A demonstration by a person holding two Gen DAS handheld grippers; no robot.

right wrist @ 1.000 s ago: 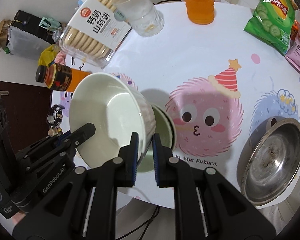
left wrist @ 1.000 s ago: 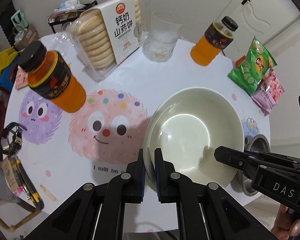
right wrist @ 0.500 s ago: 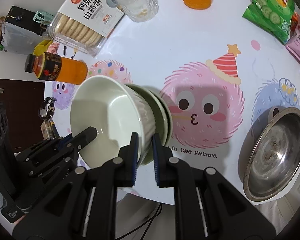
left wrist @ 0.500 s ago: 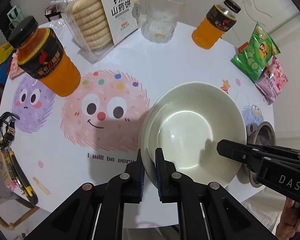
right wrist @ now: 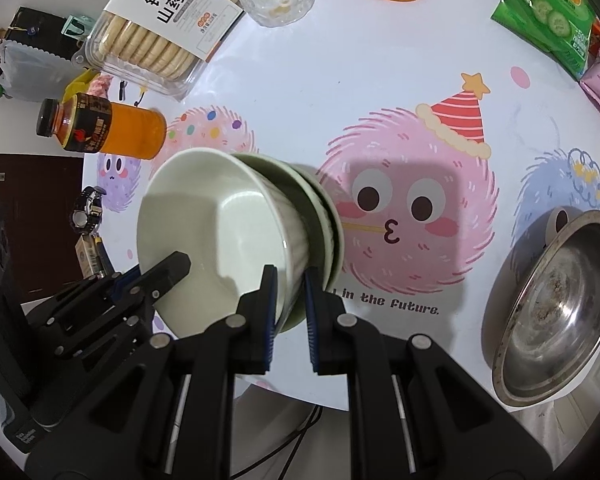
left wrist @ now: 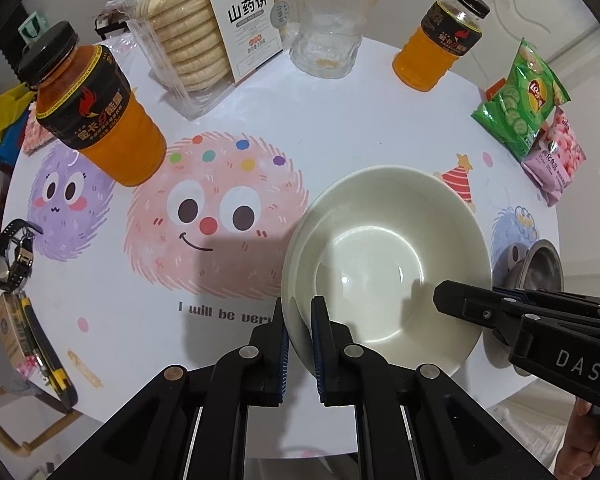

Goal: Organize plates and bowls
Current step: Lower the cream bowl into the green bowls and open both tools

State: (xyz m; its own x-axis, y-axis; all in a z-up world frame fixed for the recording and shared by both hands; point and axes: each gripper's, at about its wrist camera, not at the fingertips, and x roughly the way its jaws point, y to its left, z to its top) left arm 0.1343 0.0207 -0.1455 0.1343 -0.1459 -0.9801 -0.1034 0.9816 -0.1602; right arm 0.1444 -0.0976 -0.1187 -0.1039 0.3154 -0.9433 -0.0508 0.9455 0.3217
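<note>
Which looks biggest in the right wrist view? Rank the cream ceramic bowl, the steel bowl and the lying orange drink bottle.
1-2. Cream ceramic bowl and round steel bowl: look alike in size, and the cream one sits nearer, so unranked.
3. Lying orange drink bottle.

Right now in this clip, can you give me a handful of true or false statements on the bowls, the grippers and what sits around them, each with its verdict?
1. Both grippers clamp the rim of the cream bowl. True: left gripper, right gripper.
2. The cream bowl sits nested in a green bowl. True.
3. The steel bowl holds the cream bowl. False: it stands apart, near the table edge.
4. Both orange drink bottles are uncapped. False: the near bottle and the far bottle carry black caps.
5. The glass stands beside the biscuit pack. True.
</note>
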